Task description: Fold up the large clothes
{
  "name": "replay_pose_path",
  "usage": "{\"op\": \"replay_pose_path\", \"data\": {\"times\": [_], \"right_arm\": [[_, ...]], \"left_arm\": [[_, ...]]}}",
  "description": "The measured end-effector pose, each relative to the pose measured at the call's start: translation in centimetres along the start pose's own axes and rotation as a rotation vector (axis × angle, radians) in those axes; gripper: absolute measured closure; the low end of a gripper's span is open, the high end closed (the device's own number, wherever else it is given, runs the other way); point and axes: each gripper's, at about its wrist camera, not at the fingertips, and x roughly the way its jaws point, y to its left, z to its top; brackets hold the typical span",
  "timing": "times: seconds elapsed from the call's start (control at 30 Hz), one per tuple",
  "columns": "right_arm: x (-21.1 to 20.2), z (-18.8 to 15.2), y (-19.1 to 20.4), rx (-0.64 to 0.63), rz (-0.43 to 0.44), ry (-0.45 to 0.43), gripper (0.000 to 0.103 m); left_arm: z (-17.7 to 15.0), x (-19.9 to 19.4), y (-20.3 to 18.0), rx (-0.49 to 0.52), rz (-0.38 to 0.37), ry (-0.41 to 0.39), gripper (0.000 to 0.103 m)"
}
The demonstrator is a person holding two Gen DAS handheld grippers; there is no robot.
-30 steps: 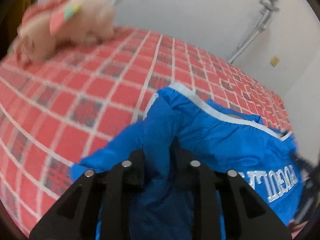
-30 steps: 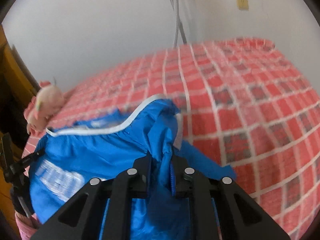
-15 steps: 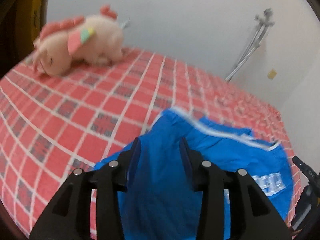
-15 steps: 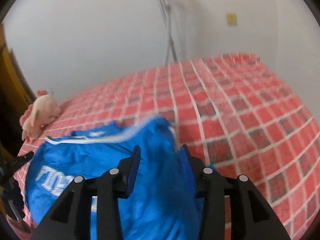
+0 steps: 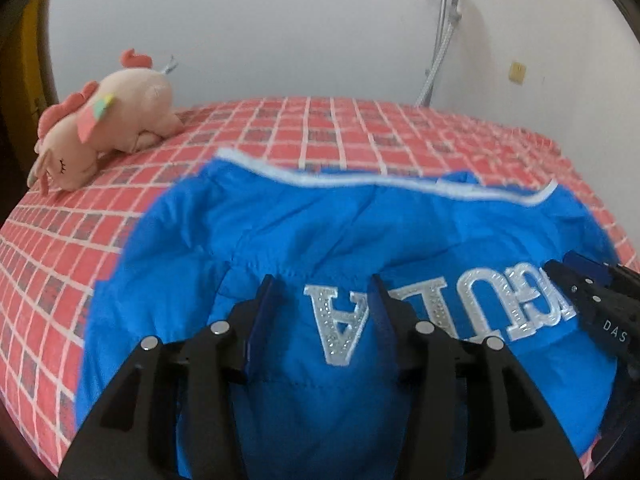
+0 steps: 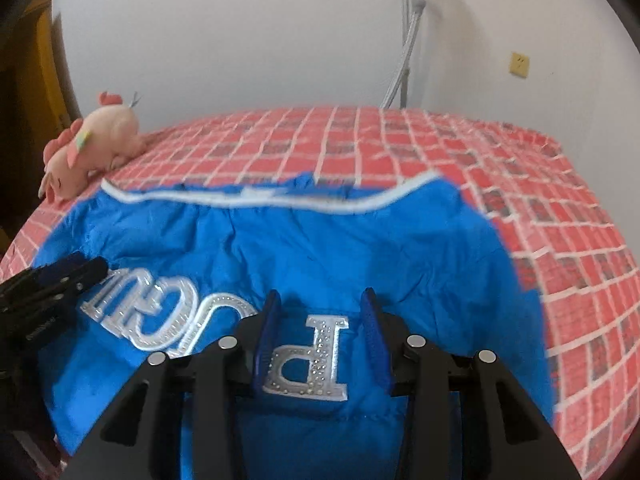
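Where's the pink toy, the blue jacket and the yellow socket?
toy (image 5: 120,116), left wrist view, its body.
jacket (image 6: 320,256), right wrist view, its back panel.
socket (image 6: 519,65), right wrist view, its plate.

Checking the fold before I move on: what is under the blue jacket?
The blue jacket lies on the red checked bedspread, which shows all around it. Whether sleeves or other layers are tucked beneath cannot be seen; the fabric covers that.

Blue jacket (image 5: 320,240) — smooth, faintly shiny cloth; bedspread (image 5: 80,240) — matt woven check.
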Motion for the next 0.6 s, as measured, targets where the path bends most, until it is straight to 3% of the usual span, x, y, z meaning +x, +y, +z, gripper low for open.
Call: {"op": "replay_pose_path", "data": {"times": [0.2,0.6], "right_arm": [[0.9,-1.2,1.1,-0.035,-0.067,-0.038,0.061],[0.7,-1.6,0.5,-0.008,-0.039,-0.092,0.06]], "left_arm": [[-0.9,1.1,-0.3,0.015,0.027,-0.004,0.056],[-1.5,1.2,-0.1,-0.01,0.015,-0.062,0.056]]}}
